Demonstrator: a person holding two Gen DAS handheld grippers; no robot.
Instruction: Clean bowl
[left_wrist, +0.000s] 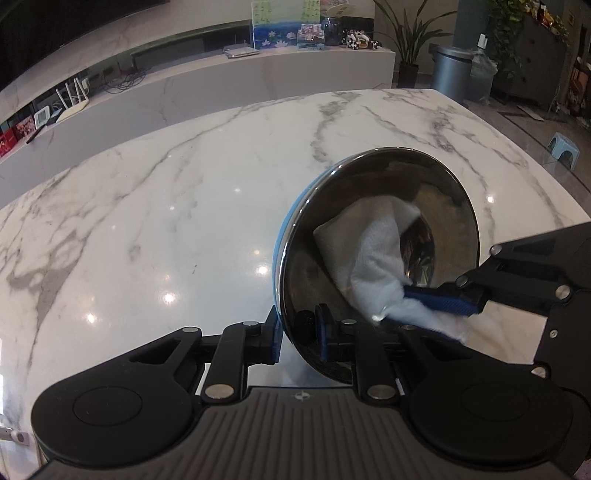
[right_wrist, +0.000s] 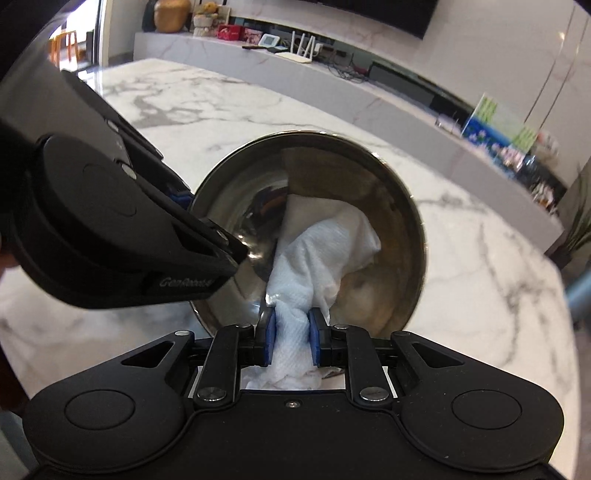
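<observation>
Marble table (left_wrist: 166, 221): left gripper (left_wrist: 299, 332) clamps tilted bowl (left_wrist: 369, 177) rim; right gripper (right_wrist: 290, 339) pinches cloth (right_wrist: 325, 240) (bowl's underside hidden).

The left gripper (left_wrist: 298, 334) clamps the tilted steel bowl's (left_wrist: 436, 177) rim while the right gripper (left_wrist: 417, 301) presses a white cloth (left_wrist: 369, 251) inside

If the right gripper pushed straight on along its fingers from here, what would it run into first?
Most likely the steel bowl's inner wall. The right gripper is shut on the white paper towel, whose free end already lies inside the tilted bowl ahead, so the towel would be pressed against the metal first. Depth is hard to judge.
</observation>
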